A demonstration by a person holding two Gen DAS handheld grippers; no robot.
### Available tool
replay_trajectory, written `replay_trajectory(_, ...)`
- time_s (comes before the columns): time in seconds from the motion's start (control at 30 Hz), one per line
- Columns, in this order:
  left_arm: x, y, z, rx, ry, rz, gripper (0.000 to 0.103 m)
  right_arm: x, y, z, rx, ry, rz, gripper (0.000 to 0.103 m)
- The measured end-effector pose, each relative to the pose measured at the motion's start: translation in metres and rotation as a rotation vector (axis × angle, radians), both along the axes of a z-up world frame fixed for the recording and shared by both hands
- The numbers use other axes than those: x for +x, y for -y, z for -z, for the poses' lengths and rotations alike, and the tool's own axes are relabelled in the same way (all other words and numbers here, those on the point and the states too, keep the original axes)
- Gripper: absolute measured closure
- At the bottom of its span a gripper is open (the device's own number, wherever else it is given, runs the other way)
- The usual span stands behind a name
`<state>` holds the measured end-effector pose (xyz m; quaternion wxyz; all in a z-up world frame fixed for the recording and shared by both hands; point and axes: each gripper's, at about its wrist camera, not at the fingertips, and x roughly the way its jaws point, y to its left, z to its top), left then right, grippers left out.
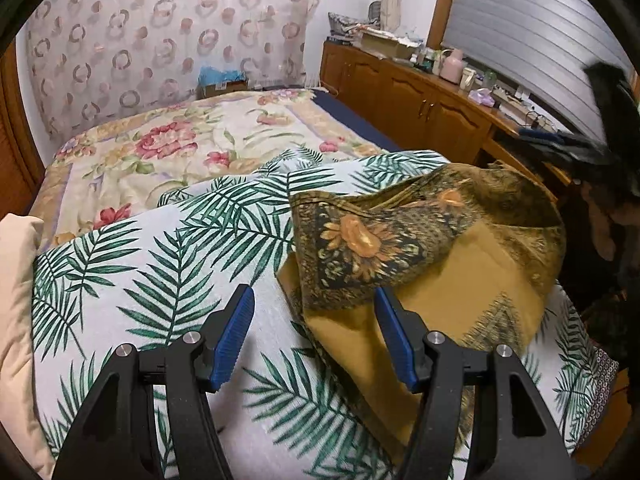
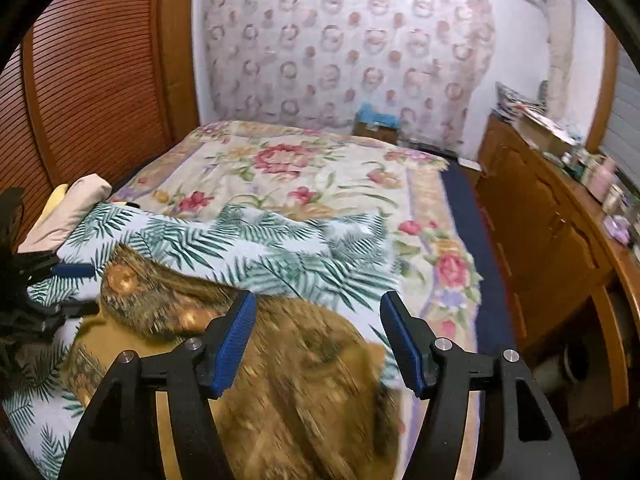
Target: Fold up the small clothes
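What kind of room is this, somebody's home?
Most likely a bedroom in a home. A bed with a flowered cover fills the middle, a patterned curtain hangs behind it, and a wooden cabinet along the wall is cluttered with household bits.
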<state>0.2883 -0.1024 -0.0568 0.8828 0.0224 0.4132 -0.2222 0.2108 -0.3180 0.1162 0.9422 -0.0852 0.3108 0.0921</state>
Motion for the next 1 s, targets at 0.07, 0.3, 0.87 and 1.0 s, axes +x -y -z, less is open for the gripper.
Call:
replay_trajectory(0.07, 0.008, 0.0, 0.005, 0.004, -0.012, -0.009, 0.04, -0.01, 0.007, 0.008, -0.008, -0.014, 0.022, 0.037)
replay_trajectory(0.3, 0.026, -0.004, 0.023, 0.011, -0.062, -0.047, 0.04, -0.018, 0.02, 0.039, 0.021, -0.112, 0.058, 0.037)
replay_trajectory(0.87, 0.031, 0.007, 0.026, -0.044, -0.077, 0.014, 0.068, 0.017, 0.049, 0.064, 0.228, -0.213, -0.062, 0.052)
replay_trajectory(1.0, 0.029, 0.012, 0.024, -0.056, -0.081, 0.04, 0.085, 0.015, 0.048, 0.066, 0.243, -0.213, -0.096, 0.076)
